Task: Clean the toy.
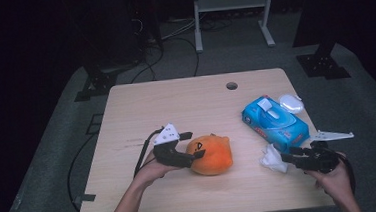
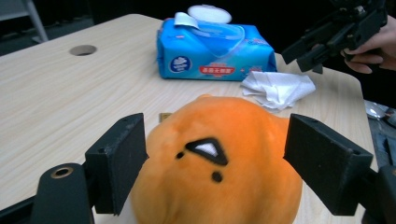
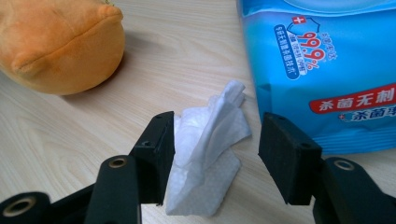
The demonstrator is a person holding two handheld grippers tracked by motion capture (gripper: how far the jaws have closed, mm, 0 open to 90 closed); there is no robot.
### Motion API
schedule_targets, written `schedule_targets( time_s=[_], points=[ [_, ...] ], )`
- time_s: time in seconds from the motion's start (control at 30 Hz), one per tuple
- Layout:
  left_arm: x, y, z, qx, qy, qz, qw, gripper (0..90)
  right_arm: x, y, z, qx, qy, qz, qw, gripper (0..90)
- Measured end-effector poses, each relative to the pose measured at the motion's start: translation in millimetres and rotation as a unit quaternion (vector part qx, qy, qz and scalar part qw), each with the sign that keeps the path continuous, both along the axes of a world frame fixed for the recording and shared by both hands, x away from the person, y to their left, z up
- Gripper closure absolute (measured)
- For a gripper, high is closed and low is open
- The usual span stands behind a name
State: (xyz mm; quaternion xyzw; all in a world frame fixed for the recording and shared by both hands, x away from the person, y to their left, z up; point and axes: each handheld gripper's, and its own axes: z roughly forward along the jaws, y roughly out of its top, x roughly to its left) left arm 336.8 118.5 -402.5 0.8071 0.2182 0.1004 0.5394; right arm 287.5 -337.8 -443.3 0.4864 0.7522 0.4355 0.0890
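Crumpled wipe (image 3: 208,154), white and damp-looking, lies on the table (image 1: 175,102) near its right edge, just in front of the blue wipe pack (image 1: 275,121), whose flap stands peeled back. Right gripper (image 3: 215,156) is down around it, jaws apart: the wipe touches the inner face of one pad, with clear daylight before the other, so nothing is pinched. Over to the middle of the table, closer to the near edge, sits the orange plush toy (image 2: 219,172), face towards the left gripper (image 2: 217,168). That gripper straddles the toy, jaws spread a little wider than the plush, one pad brushing its side and the other standing just off it — no squeeze there either.

My read: a wipe is out of the pack and the toy is lined up for a clean, and both tools are parted around their targets. Next move calls for the right jaws to close firmly on the bunched middle of the wipe, not a loose corner, while the left closes gently on the soft toy to steady it without crushing.
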Motion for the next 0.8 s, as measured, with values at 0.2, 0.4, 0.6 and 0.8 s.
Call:
schedule_targets(
  time_s=[0.2,0.4,0.6,0.8],
  points=[
    [-2.2,19.6,-1.3,-0.001,0.002,0.023,0.9997,19.3,0.0,0.7,-1.2,-0.002,-0.002,0.003,1.0000,42.3],
    [-7.9,39.2,-3.6,-0.004,0.004,0.041,0.9991,18.7,-2.2,-0.8,-1.5,-0.003,-0.004,0.002,1.0000,41.1],
    [-16.0,55.7,-9.0,0.006,0.007,0.052,0.9986,18.7,-1.4,-0.8,-1.1,-0.002,-0.006,0.001,1.0000,40.2],
    [-20.8,72.5,-17.0,0.003,0.013,0.074,0.9972,18.1,-1.7,-0.9,-2.0,-0.004,-0.005,0.001,1.0000,39.8]
  ],
)
